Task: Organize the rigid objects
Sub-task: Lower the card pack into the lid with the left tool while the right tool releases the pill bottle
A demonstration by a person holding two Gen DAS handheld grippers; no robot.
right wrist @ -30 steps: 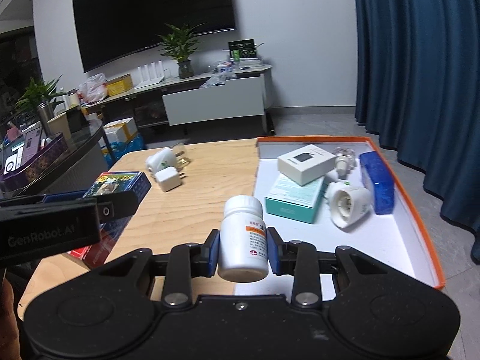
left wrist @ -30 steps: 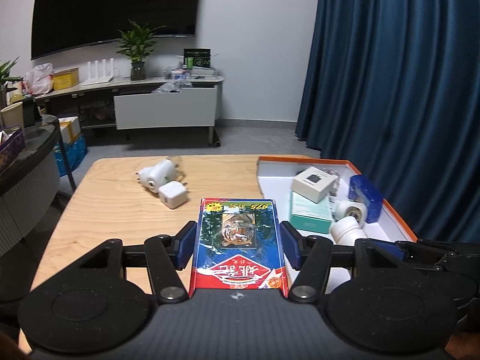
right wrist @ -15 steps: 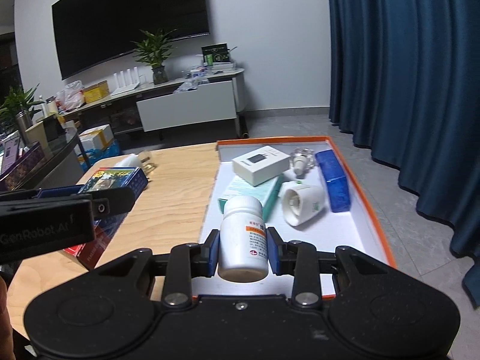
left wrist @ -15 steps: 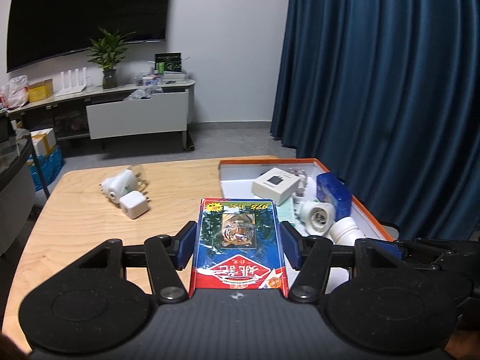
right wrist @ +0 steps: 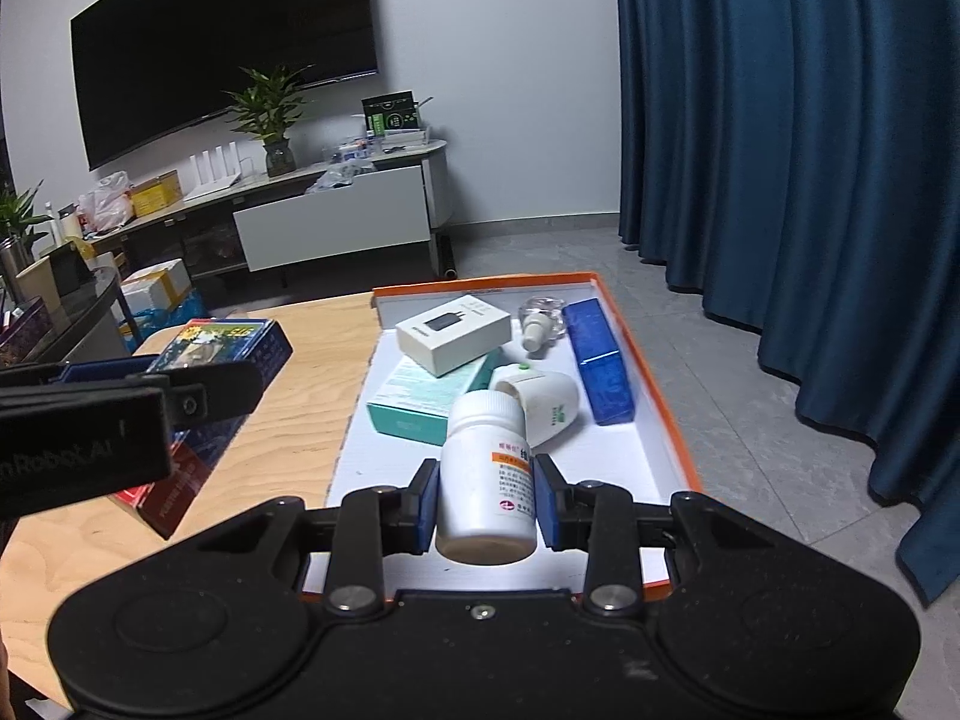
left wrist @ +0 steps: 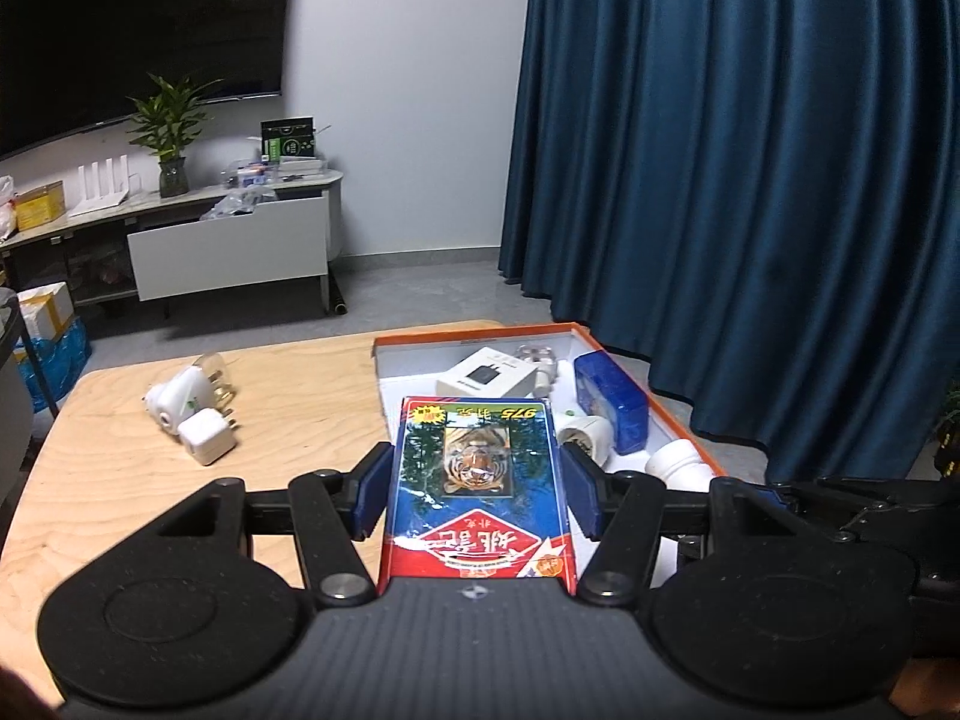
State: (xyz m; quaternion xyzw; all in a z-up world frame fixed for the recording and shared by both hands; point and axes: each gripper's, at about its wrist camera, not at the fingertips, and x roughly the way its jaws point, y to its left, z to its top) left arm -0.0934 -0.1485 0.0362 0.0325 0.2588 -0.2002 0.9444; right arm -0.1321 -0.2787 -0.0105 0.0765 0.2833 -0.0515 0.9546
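Observation:
My left gripper (left wrist: 474,495) is shut on a blue and red tiger box (left wrist: 477,480), held above the table beside the left edge of the orange-rimmed tray (left wrist: 468,333). It also shows in the right wrist view (right wrist: 210,360). My right gripper (right wrist: 486,495) is shut on a white pill bottle (right wrist: 487,477), held over the near part of the tray (right wrist: 654,396). In the tray lie a white box (right wrist: 453,333), a teal box (right wrist: 429,393), a white plug adapter (right wrist: 546,399), a blue box (right wrist: 600,369) and a small clear bottle (right wrist: 537,318).
On the wooden table (left wrist: 300,396) left of the tray lie a white plug adapter (left wrist: 180,399) and a white cube charger (left wrist: 207,438). A blue curtain (left wrist: 750,180) hangs to the right. A TV cabinet (left wrist: 228,240) stands at the far wall.
Both grippers have moved right, toward the tray. The tiger box now overlaps the tray's left part in the left wrist view. The pill bottle is now over the tray's near end.

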